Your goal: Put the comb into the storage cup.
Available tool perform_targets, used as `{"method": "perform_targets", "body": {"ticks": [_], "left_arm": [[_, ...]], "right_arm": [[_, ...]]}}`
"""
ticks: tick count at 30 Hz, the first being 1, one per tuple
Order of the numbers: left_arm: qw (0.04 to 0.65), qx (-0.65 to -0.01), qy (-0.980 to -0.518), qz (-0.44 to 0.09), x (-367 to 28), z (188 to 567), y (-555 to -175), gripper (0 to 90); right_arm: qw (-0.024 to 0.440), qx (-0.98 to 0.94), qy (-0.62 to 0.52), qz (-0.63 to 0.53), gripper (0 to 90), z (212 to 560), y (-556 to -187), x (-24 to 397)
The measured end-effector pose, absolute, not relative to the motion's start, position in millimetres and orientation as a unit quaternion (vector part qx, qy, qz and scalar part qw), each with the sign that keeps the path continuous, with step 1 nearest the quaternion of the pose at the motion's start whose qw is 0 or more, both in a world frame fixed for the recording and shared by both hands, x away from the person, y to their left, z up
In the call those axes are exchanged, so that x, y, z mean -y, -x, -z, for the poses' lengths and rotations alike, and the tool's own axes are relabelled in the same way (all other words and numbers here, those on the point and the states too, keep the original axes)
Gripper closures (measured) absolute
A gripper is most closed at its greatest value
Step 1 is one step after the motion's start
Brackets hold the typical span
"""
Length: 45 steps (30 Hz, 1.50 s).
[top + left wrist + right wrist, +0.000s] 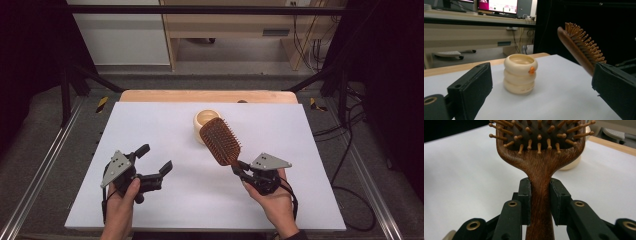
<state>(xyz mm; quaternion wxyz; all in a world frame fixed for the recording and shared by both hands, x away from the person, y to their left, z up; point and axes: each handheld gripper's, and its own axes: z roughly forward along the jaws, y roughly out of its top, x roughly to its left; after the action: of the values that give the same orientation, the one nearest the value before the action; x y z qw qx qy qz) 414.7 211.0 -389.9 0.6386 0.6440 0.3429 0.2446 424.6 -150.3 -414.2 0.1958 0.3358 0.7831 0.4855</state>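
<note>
With the right gripper (239, 169) clamped on the handle of the brown wooden paddle hairbrush (220, 140), held aloft just before the cream ribbed cup (204, 121) on the white surface (165, 200), and the left gripper (154, 159) wide open and empty, the carry looks under way; next, probably lowering the brush into the cup.

This looked like a lab or research workspace. A white-covered table (150, 130) stood inside a black metal frame (200, 9), with loose cables (310, 47) at the far right, and a lit monitor (499, 6) sat on a far desk (474, 20).
</note>
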Motion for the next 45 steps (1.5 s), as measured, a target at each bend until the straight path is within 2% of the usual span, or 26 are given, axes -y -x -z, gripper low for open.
{"method": "perform_targets", "body": {"ticks": [10,35,45], "left_arm": [[0.634,-0.337,-0.663,-0.209,-175.2,371.5,-424.8,1.2],[0.659,-0.346,-0.650,-0.157,-148.5,355.5,-438.3,2.2],[0.651,-0.346,-0.658,-0.156,-140.7,348.4,-443.4,2.9]], "right_arm": [[0.197,-0.780,-0.312,-0.506,73.0,411.9,-424.4,140.7],[0.197,-0.773,-0.294,-0.527,73.0,408.3,-417.8,126.8],[0.197,-0.770,-0.297,-0.530,73.0,409.1,-418.3,127.9]]}}
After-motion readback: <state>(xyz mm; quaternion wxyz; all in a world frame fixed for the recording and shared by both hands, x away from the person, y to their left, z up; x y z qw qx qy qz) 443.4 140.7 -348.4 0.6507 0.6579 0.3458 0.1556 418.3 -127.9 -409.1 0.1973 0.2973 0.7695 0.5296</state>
